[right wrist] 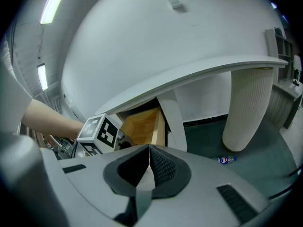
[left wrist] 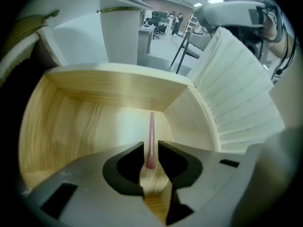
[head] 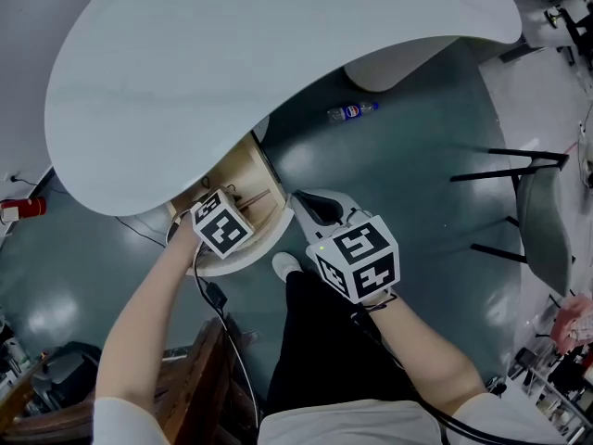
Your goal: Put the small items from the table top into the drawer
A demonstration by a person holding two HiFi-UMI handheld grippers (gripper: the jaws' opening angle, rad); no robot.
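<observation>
Wood-lined drawer (left wrist: 109, 86) — standing open under the white desk (head: 232, 72), pale grain on floor and walls, white ribbed front at its right in the left gripper view.

Pink stick (left wrist: 151, 141) — slim and tapered, inside the drawer, its thin end pointing toward the back corner. Its thicker end sits in the gap between the jaws of the left hand-held gripper (left wrist: 150, 148). Those jaws stand apart, with the gap wider than the stick and the pads not pressing on it. Whether the stick rests on the drawer floor cannot be told.

Left hand-held gripper, head view — over the open drawer, pointing steeply down, marker cube uppermost.

Right hand-held gripper (right wrist: 148, 148) — jaws together, nothing between them; held just beside the drawer front, outside the drawer.

Desk leg (right wrist: 246, 108) — white, ribbed, round.

Bottle (head: 353, 111) — clear plastic with a blue label, lying on the dark green floor (head: 408, 184) near the leg.

Chair (head: 537, 211) — black frame, at the right edge of the head view.
</observation>
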